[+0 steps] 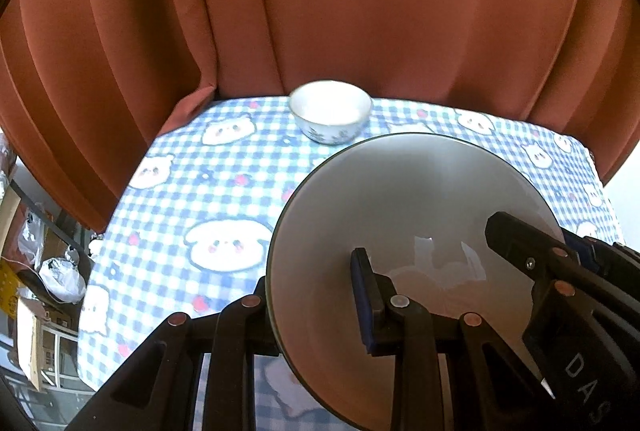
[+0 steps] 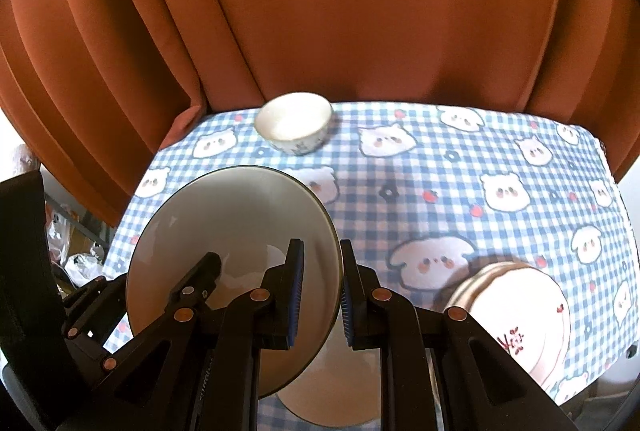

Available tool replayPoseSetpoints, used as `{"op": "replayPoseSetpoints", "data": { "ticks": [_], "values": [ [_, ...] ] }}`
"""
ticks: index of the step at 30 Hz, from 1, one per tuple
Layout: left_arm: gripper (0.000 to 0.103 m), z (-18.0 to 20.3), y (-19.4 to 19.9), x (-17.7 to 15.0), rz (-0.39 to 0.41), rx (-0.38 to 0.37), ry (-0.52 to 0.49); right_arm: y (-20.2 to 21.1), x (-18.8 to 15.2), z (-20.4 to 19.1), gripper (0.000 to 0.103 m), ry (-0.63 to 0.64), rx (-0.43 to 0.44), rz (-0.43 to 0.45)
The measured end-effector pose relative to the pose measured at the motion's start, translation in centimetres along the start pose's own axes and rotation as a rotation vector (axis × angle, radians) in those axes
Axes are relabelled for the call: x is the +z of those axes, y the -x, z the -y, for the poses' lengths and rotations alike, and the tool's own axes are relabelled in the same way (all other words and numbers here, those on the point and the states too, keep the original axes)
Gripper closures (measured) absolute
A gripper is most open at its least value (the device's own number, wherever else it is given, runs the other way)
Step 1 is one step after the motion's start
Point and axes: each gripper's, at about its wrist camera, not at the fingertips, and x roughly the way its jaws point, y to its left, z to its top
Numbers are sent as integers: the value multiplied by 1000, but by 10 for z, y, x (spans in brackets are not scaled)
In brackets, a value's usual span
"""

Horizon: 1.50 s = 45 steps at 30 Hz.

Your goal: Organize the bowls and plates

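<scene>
Both wrist views near, facing curtain (image 1: 360, 11) (sharing small bowl (image 1: 330, 117))

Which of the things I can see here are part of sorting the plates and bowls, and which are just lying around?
For the job: large grey round plate; small white bowl with blue flowers; pink-and-white dish with red writing; plain white plate underneath.

Just lying about: silver foil bags; cardboard boxes; orange curtain; blue checked bear tablecloth.
</scene>
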Motion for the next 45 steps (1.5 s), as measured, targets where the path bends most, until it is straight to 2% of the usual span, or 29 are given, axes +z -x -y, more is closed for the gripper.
{"op": "replayPoseSetpoints", "data": {
  "ticks": [5,12,31,41,42,45],
  "values": [
    [77,21,-7,-19,-24,-24,-14,1,-21,21,83,-5,-17,-17],
    [77,39,-19,-41,-51,-12,-34,-10,-48,47,83,-19,-19,-59],
    [77,48,-54,-67,-128,12,-78,-51,-82,54,83,2,-47,-146],
    [74,48,-56,-70,-131,-5,-71,-51,-89,53,83,-2,-65,-121],
    [73,48,-57,-70,-132,-3,-69,-50,-89,52,80,-5,-64,-119],
    [72,47,-58,-72,-139,-5,-56,-50,-91,51,80,-12,-61,-114]
  ]
}}
